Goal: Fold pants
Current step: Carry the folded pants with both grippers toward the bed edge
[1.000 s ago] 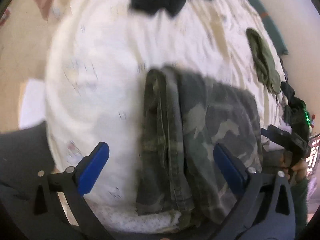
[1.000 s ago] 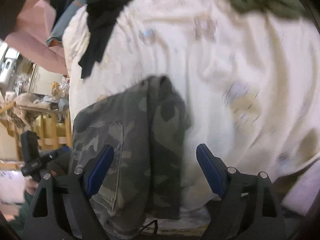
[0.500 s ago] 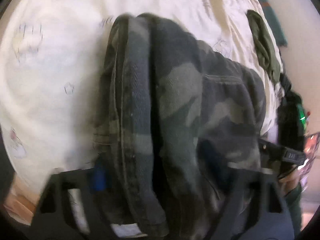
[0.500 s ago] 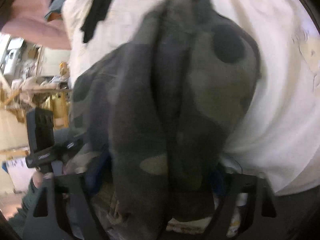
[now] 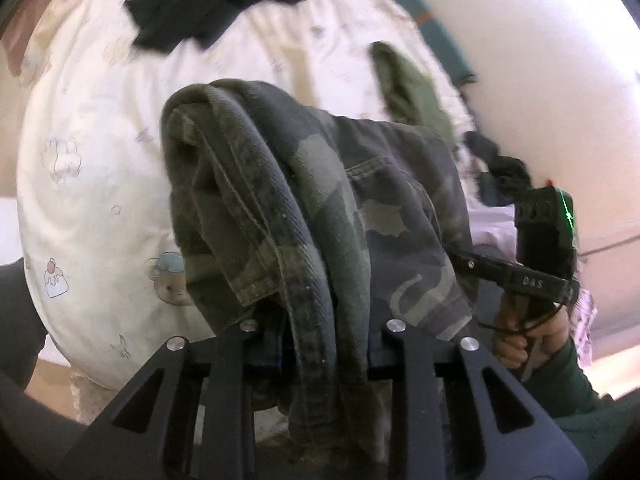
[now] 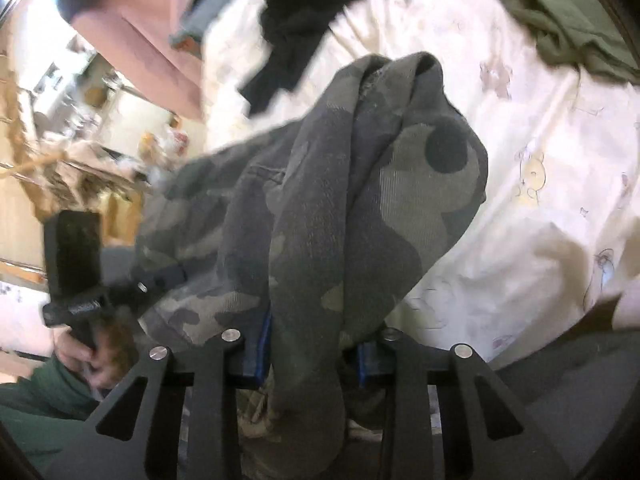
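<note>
camouflage pants [image 5: 320, 208] hang bunched between the two tools, lifted off the white printed bed sheet [image 5: 92, 184] that spreads below and to the far side. the cloth looks like thick cotton twill: soft, limp and fairly weighty, so it will sag and drape wherever it is not held, and it should not slip easily from rubbery pads; the sensible places to take it are the thick seamed edges, where several layers stack up. on the left, the left tool [image 5: 324, 344] has just been closing and now stands clamped on a doubled, seamed roll of the fabric that runs down between its jaws, the rest humping up and away toward the far side. to the right in that view, the person's other hand [image 5: 528, 332] grips the second device at the far corner of the same garment. the right tool [image 6: 308, 356] has likewise just been closing and is pinched on a thick fold, its blue pads [image 6: 262, 350] pressing the cloth from both sides, with the pants rising ahead of it in a loose peak. a black garment [image 6: 312, 8] and an olive one [image 6: 560, 16] lie farther off on the bed.
</note>
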A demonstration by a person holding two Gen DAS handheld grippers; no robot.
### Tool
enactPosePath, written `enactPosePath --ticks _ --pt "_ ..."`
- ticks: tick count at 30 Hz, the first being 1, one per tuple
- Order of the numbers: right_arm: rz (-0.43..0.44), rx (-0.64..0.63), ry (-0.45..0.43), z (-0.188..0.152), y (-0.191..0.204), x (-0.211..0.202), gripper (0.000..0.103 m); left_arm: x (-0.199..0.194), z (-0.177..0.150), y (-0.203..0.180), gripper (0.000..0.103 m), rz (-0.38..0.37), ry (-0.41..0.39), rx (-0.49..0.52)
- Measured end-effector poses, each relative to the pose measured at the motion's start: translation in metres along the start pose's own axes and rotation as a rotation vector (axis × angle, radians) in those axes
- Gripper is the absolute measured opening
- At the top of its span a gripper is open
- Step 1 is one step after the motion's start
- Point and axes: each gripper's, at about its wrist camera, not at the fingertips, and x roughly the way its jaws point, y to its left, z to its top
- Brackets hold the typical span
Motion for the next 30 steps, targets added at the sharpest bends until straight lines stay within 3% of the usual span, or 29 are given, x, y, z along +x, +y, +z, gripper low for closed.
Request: enactPosePath --ticks 7,11,15,20,23,27,30 --pt "0.045 -0.051 -0.107 0.015 0.02 -0.041 0.031 -0.03 0.02 -0.034 0.022 -0.025 -0.093 0.041" --pt "0.018 -0.083 -0.178 0.045 0.017 -0.066 0.031 -0.027 0.056 -0.07 0.022 0.002 -0.146 0.115" --pt "-0.023 -0.094 -0.263 0.088 0.002 -0.103 0.031 -0.013 0.106 -0.114 0.022 -0.03 -0.21 0.178" --pt "-0.131 -0.096 -0.361 0.166 -0.042 -0.172 0.031 0.041 0.201 -0.179 0.022 -0.082 -0.255 0.213" --pt "-0.187 -0.061 -0.394 0.219 -0.087 -0.209 0.031 0.09 0.258 -0.219 0.022 -0.111 -0.26 0.22" --pt "-0.304 -0.022 -0.356 0.286 -0.165 -0.233 0.031 0.176 0.323 -0.259 0.022 -0.142 -0.237 0.222" --pt "-0.372 0.006 -0.317 0.315 -0.221 -0.231 0.031 0.25 0.36 -0.269 0.022 -0.159 -0.193 0.199"
